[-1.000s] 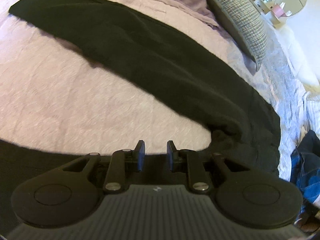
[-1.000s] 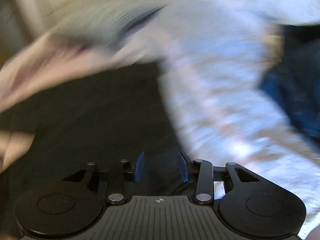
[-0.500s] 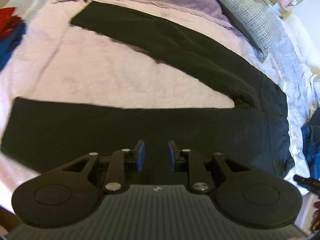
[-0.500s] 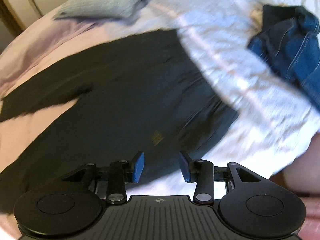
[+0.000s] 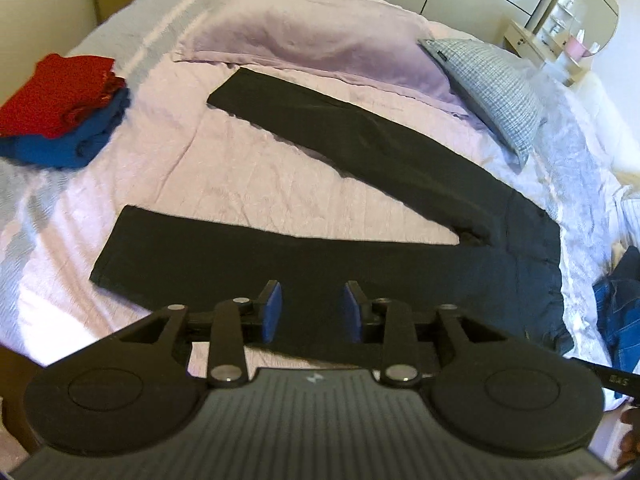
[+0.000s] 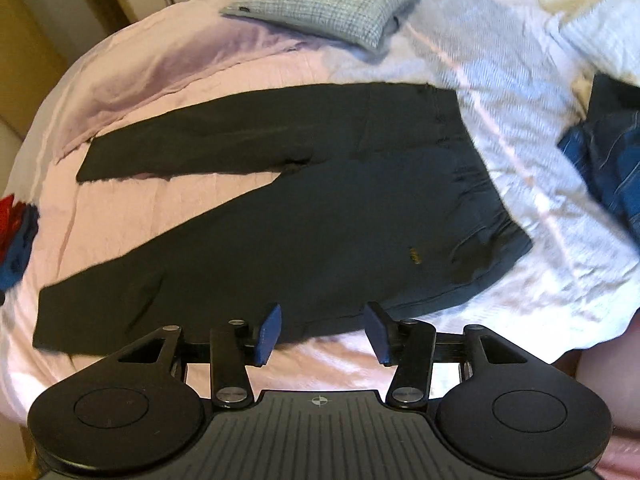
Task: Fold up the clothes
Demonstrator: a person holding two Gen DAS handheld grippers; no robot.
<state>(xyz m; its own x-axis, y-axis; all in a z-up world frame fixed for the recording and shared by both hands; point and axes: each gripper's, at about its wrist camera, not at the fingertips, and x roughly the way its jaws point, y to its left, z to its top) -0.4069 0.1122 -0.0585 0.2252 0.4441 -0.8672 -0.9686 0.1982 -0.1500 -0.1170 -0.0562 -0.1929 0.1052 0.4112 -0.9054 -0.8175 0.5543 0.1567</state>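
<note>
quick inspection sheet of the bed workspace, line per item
surface: bed under a pale lilac cover, lightly creased
job's things: black trousers laid flat, legs spread in a V; folded red and blue stack near the bed's edge
clutter: denim garment crumpled beyond the waistband; lilac pillow; checked pillow
grippers: left gripper and right gripper above the trousers, jaws opening, nothing between them
cables: nothing seen
surroundings: small shelf with a round mirror; cupboard doors behind

Lilac pillow and checked cushion at bed head; round mirror on side table beyond.
</note>
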